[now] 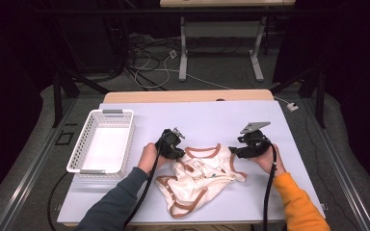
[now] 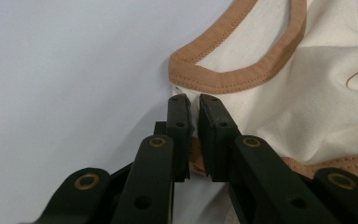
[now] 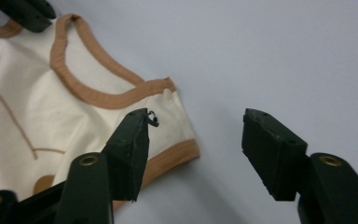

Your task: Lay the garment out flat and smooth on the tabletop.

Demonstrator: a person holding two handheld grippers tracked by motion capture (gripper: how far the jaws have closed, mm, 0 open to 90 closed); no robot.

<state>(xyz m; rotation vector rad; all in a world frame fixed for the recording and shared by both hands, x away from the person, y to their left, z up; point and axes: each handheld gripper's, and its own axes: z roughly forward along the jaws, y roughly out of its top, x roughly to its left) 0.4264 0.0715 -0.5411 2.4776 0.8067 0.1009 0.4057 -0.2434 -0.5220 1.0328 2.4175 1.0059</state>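
Observation:
A cream sleeveless garment (image 1: 200, 180) with brown trim lies crumpled at the table's front middle. At the garment's upper left corner, my left gripper (image 1: 179, 153) is shut on it. In the left gripper view the jaws (image 2: 193, 100) stand almost together, pinching a thin edge of the cloth (image 2: 284, 102) just below the brown neckline. My right gripper (image 1: 233, 150) is open at the garment's upper right corner. In the right gripper view (image 3: 196, 126) one jaw is over the cream cloth (image 3: 74, 121) and the other over bare table. The left gripper (image 3: 25, 11) shows at the top left of that view.
A white mesh basket (image 1: 125, 139) stands at the table's left side with nothing in it. The pale table top (image 1: 197, 115) stretches behind the garment. Another table's legs and cables lie on the floor beyond.

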